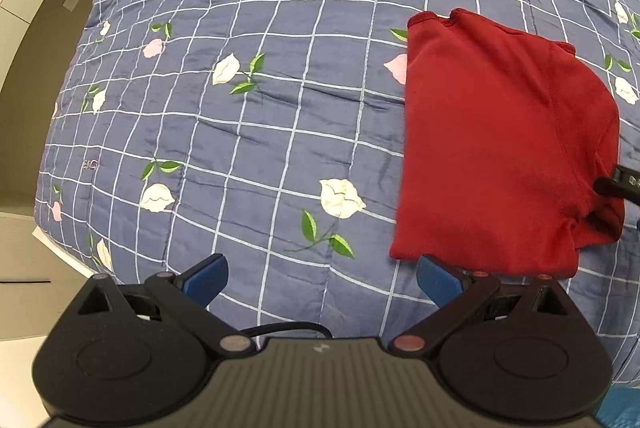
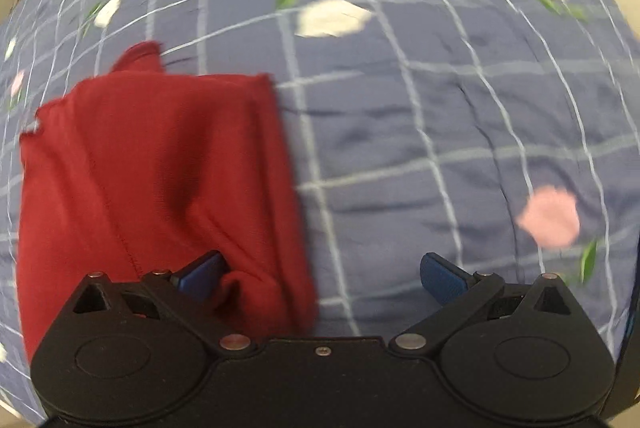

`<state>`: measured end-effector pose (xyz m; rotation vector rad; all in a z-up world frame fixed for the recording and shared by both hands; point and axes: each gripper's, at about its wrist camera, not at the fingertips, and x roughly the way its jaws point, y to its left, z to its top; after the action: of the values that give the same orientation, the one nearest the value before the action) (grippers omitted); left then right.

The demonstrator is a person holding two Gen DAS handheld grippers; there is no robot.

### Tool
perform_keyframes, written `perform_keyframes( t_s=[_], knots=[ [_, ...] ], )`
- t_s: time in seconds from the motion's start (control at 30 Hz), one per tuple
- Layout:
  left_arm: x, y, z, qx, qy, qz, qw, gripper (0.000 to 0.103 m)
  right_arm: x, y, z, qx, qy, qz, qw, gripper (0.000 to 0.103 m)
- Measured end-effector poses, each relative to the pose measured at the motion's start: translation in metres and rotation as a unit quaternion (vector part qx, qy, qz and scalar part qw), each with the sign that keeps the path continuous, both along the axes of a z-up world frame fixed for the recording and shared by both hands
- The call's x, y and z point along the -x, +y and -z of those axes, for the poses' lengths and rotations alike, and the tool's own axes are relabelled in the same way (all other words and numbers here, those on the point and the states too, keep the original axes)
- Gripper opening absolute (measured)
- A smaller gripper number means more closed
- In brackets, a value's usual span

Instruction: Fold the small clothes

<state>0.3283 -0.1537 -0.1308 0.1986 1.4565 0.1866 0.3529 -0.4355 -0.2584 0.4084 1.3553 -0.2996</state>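
Beneath both of my grippers lies the blue quilt, checked with pale lines and scattered with white and pink flowers; it fills nearly everything ahead of the fingers in both wrist views, with the word LOVE stitched on it far ahead of my left fingers.

Next in size is the red garment, folded into a compact block on the quilt. From my left wrist it sits ahead and to the right of the fingers, its near hem just beyond the tip of the right-hand blue finger, touching or nearly so; I cannot tell which. From my right wrist the same garment lies ahead and to the left, its near corner bunched between the fingers, right beside the left-hand blue finger. That view is motion-blurred, so I cannot say whether cloth and finger touch.

My left gripper has its fingers spread wide with only quilt between them. My right gripper is likewise spread wide, clamped on nothing. At the right edge of the left view, a black tip of the right gripper shows against the garment's far side.
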Motion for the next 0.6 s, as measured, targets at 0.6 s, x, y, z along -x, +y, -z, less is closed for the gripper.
perform_keyframes(
  t_s=[0.6],
  knots=[
    [-0.033,-0.019,0.023,0.013,0.025,0.025,0.9993,0.102,0.013,-0.009,0.001,0.009,-0.007,-0.018,1.0,0.103]
  ],
)
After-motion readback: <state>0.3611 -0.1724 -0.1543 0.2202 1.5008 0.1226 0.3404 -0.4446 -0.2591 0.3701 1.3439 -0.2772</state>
